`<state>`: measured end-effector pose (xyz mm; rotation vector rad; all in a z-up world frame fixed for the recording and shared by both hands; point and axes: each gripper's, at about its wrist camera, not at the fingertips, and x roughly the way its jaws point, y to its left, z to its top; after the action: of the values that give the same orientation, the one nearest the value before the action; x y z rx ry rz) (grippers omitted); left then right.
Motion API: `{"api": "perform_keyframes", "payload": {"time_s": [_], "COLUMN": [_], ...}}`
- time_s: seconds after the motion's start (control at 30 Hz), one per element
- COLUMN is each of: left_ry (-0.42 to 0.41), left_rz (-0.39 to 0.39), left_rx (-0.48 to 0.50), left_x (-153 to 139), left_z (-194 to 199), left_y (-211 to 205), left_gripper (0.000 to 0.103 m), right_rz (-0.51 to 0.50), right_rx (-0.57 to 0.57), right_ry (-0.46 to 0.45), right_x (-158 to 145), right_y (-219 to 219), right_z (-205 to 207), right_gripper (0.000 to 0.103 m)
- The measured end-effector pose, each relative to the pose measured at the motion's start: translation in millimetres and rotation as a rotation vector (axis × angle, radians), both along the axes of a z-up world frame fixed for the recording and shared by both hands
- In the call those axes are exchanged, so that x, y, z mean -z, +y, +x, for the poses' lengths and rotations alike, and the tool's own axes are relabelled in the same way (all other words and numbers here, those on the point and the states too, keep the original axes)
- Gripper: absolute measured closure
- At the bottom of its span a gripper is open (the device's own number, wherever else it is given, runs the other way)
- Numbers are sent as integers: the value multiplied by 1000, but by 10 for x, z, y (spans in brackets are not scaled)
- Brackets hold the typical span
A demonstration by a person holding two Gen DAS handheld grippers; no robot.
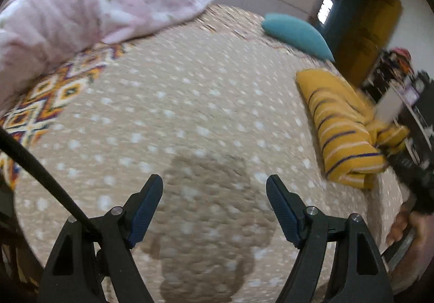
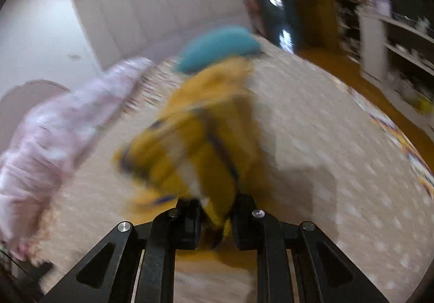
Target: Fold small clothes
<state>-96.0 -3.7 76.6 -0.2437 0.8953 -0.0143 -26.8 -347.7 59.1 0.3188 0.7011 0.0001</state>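
A folded yellow garment (image 1: 344, 126) with purple and white stripes lies at the right side of the beige dotted bedspread (image 1: 190, 118). In the right wrist view the same yellow garment (image 2: 200, 140) is blurred and hangs from my right gripper (image 2: 215, 210), whose jaws are shut on its near edge. The right gripper (image 1: 393, 124) also shows at the right edge of the left wrist view, held by a hand (image 1: 407, 224). My left gripper (image 1: 214, 189) stands open over bare bedspread, nothing between its fingers.
A pink blanket (image 1: 89, 10) is heaped at the far left of the bed. A teal cushion (image 1: 295, 31) lies at the far side. A patterned cover (image 1: 48, 102) shows at the left edge. Shelves (image 2: 393, 40) stand beyond the bed on the right.
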Motion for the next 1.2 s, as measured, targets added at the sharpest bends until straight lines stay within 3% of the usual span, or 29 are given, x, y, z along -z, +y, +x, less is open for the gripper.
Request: {"api": "perform_keyframes", "payload": {"time_s": [0.07, 0.13, 0.17, 0.23, 0.33, 0.57, 0.63, 0.73, 0.83, 0.97, 1.03, 1.17, 1.2], "left_ry": [31, 47, 48, 37, 3, -106, -109, -79, -2, 40, 33, -9, -18], "left_rz": [-15, -22, -17, -8, -18, -27, 2, 63, 180, 71, 67, 130, 141], "left_rx": [46, 78, 91, 123, 179, 318, 345, 391, 404, 377, 389, 406, 407], "left_x": [68, 88, 76, 25, -98, -331, -317, -175, 98, 358, 394, 396, 394], "left_z": [77, 116, 128, 145, 209, 612, 786, 1096, 1264, 1224, 1178, 1078, 1060], "left_y": [-141, -263, -319, -438, -631, -1251, -1463, -1769, -1936, -1803, -1792, -1860, -1871], "left_gripper": [25, 25, 25, 25, 25, 25, 25, 25, 25, 25, 25, 25, 25], "right_rz": [60, 140, 143, 129, 152, 200, 193, 182, 193, 199, 195, 269, 274], "right_rx": [-7, -30, -34, -45, -69, -12, -28, -46, -69, -88, -92, -85, -71], "right_ry": [87, 66, 57, 40, 18, -71, -79, -72, -43, 74, 97, 58, 42], "right_x": [354, 465, 456, 421, 374, 100, -20, -79, 17, 444, 615, 460, 399], "right_y": [-185, -281, -291, -287, -407, -877, -939, -877, -802, -757, -773, -969, -1021], "right_z": [3, -25, -37, -47, -175, -539, -489, -321, -138, 12, -9, -40, -3], "right_gripper": [83, 81, 80, 69, 64, 63, 71, 74, 74, 73, 67, 60, 52]}}
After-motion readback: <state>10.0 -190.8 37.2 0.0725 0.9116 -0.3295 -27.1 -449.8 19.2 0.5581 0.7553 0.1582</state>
